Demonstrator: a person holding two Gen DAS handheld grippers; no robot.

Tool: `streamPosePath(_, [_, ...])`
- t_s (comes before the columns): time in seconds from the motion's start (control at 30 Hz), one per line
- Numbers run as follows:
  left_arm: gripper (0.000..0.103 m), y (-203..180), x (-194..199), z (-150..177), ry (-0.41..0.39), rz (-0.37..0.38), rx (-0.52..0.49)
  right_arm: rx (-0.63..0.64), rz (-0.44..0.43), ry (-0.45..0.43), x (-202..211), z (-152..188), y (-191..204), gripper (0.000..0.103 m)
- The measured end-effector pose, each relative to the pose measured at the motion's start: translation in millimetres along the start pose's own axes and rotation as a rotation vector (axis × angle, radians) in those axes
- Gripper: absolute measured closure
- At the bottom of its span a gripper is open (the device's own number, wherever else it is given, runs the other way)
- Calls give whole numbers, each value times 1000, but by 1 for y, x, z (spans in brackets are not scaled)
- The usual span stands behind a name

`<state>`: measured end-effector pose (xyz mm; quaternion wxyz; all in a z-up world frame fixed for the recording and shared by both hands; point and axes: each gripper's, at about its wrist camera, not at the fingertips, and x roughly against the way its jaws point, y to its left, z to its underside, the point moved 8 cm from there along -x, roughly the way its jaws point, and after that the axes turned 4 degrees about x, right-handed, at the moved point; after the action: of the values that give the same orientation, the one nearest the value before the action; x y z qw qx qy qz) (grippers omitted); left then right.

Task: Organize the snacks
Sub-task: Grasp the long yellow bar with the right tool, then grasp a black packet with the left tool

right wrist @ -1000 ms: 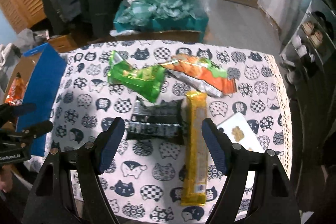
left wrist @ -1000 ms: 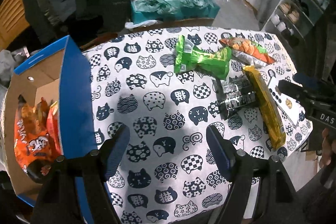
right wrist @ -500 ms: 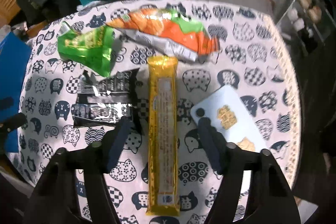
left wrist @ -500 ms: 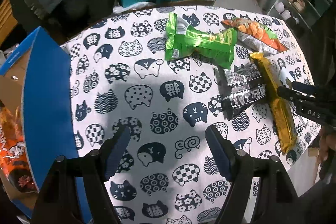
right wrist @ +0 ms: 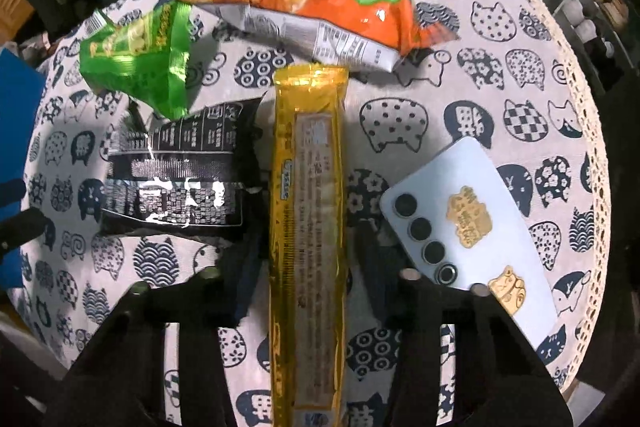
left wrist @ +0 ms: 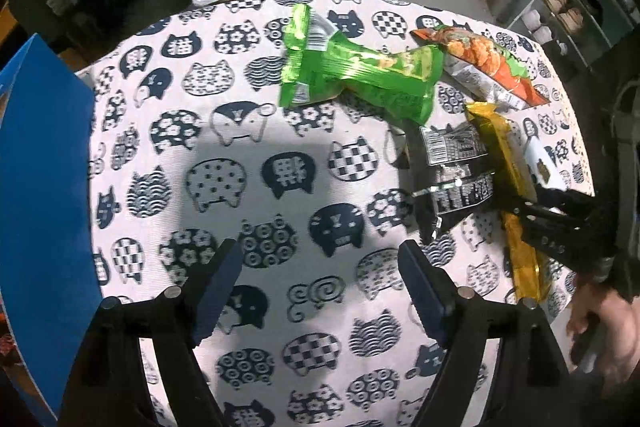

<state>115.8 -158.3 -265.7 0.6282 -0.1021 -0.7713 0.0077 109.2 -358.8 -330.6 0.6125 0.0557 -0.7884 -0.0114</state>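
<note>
Surface: cat-print cloth (left wrist: 248, 163) covers the desk; snacks lie loose on it, a blue box (left wrist: 44, 195) stands at its nine o'clock edge in the left wrist view.
Right tool (right wrist: 306, 267): we see its jaws have just been closing, and they now pinch the yellow snack stick (right wrist: 308, 211) across its width, below its middle.
Yellow snack stick: it lies flat on the cloth, long axis running twelve to six in the right wrist view.
Left tool (left wrist: 320, 279): spread wide, nothing between its jaws, hanging over bare cloth; its jaws have just been opening a little further.
Around the stick: black foil packet (right wrist: 176, 183) just beside it at nine o'clock; a white phone (right wrist: 468, 223) near it at three o'clock; orange chip bag (right wrist: 320, 7) at twelve o'clock, its lower edge lapping the stick's top end; green bag (right wrist: 140, 63) at ten o'clock.
Hand: part of the person's right hand (left wrist: 604, 331) shows at four o'clock in the left wrist view.
Step in hand: we judge this as the pickup of the stick, grip just made, not yet lifted.
Next move: we think it calls for a straight lift so the stick's top end slides clear of the orange bag without dragging it, then a carry toward the blue box, likely the store.
Risk: held off-centre, the long stick may droop.
</note>
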Motion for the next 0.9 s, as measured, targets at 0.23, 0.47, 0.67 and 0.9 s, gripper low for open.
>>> streamPosePath(0.23, [15,-28,-6,-11,13,50,29,-38,-21,-34,19,0,-6,73])
streamPosePath(0.47, [14,-72,-19,-23,39,79,51,-56,-15,-81,45,-1,-24,72])
streamPosePath(0.67, [14,-97,-36,-31,54,76,79,-73,-3,-90,56,7,-41,73])
streamPosePath(0.9, [14,-105,-61,-30,85,29,116,-99,-16,-88,50,7,-49,72])
